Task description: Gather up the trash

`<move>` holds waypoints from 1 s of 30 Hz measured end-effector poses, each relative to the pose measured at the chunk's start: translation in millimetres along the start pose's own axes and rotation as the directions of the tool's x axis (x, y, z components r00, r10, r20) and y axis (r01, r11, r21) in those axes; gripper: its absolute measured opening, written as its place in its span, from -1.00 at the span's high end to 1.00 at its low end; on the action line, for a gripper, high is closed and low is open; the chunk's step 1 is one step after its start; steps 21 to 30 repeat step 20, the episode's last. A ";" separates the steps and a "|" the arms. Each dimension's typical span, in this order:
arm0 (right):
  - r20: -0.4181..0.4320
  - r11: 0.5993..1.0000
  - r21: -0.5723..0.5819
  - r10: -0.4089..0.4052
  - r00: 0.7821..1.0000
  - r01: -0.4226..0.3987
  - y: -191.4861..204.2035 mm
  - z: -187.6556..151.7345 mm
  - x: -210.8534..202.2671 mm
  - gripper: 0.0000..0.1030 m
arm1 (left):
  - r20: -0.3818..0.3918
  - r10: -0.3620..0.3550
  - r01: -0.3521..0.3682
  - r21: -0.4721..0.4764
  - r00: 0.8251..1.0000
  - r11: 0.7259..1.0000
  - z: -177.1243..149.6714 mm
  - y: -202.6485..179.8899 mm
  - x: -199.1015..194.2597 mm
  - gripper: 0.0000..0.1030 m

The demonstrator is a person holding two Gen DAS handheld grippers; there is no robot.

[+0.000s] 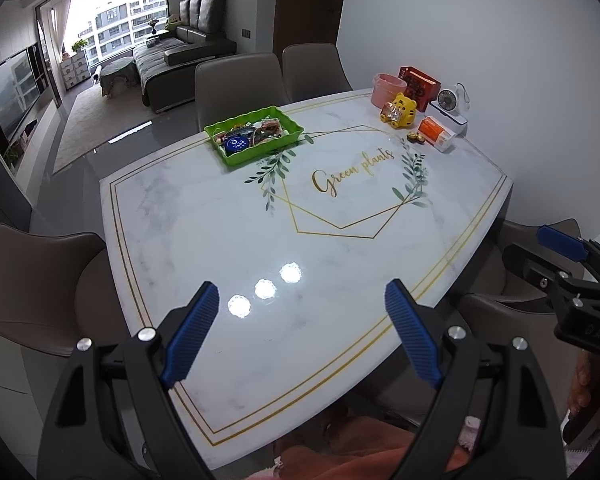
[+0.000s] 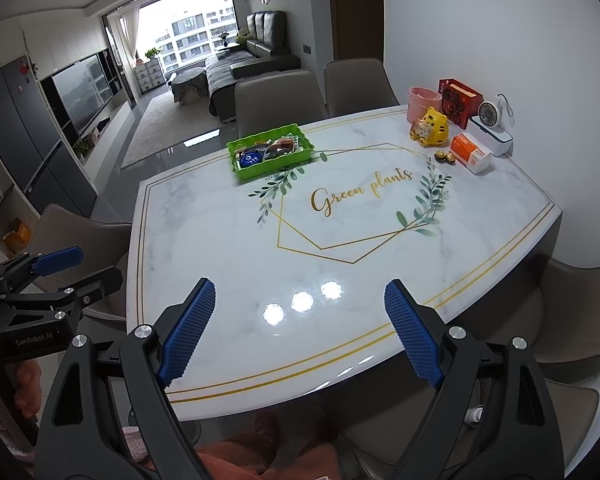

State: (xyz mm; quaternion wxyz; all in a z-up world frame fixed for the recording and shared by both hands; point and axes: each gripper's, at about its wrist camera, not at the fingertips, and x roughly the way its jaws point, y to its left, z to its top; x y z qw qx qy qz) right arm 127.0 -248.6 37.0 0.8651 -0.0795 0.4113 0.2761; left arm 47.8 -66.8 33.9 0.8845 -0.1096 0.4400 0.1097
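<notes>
Both grippers, left gripper [image 1: 300, 334] and right gripper [image 2: 298, 330], hang wide open with nothing between the jaws. One green tray [image 1: 278, 142] full of trash sits at the worktop [image 1: 220, 232] far edge. Two gold-wrapped chocolates [image 2: 444, 157], one yellow tiger [image 2: 432, 128], one pink bucket [image 2: 422, 102] near the wall.

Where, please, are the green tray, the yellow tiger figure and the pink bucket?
green tray [image 1: 236, 159]: left wrist view, near wall.
yellow tiger figure [image 2: 434, 126]: right wrist view, its body.
pink bucket [image 1: 384, 90]: left wrist view, its side.
</notes>
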 end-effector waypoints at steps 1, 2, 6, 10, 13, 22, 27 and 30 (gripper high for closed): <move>0.000 1.000 0.000 0.000 1.000 0.000 -0.3 -0.4 0.0 -0.62 | -0.003 0.001 -0.001 0.005 1.000 1.000 -0.3 -0.9 0.5 -0.65; 0.000 1.000 0.000 0.000 1.000 0.000 -0.2 -0.3 0.1 -0.62 | -0.006 0.004 -0.004 0.010 1.000 1.000 -0.6 -1.9 1.0 -0.65; -0.001 1.000 -0.001 0.000 1.000 0.000 -0.6 -0.8 0.1 -0.62 | -0.004 0.010 -0.010 0.028 1.000 1.000 -2.8 -6.7 1.4 -0.65; -0.001 1.000 0.001 -0.001 1.000 0.001 -0.5 -1.4 0.1 -0.62 | 0.013 0.012 -0.012 0.047 1.000 0.999 -3.5 -10.0 -1.8 -0.65; -0.002 1.000 0.004 -0.003 1.000 0.003 -0.3 -2.4 -1.9 -0.62 | 0.033 0.020 -0.022 0.071 0.999 0.997 -3.1 -13.9 -6.5 -0.65; -0.002 1.000 0.005 -0.006 1.000 0.006 -0.8 -3.2 -2.8 -0.62 | 0.018 0.032 -0.033 0.048 0.999 0.998 -3.3 -12.3 -6.1 -0.65; -0.002 1.000 0.005 -0.006 1.000 0.006 -0.8 -3.2 -2.8 -0.62 | 0.018 0.032 -0.033 0.048 0.999 0.998 -3.3 -12.3 -6.1 -0.65; -0.002 1.000 0.005 -0.006 1.000 0.006 -0.8 -3.2 -2.8 -0.62 | 0.018 0.032 -0.033 0.048 0.999 0.998 -3.3 -12.3 -6.1 -0.65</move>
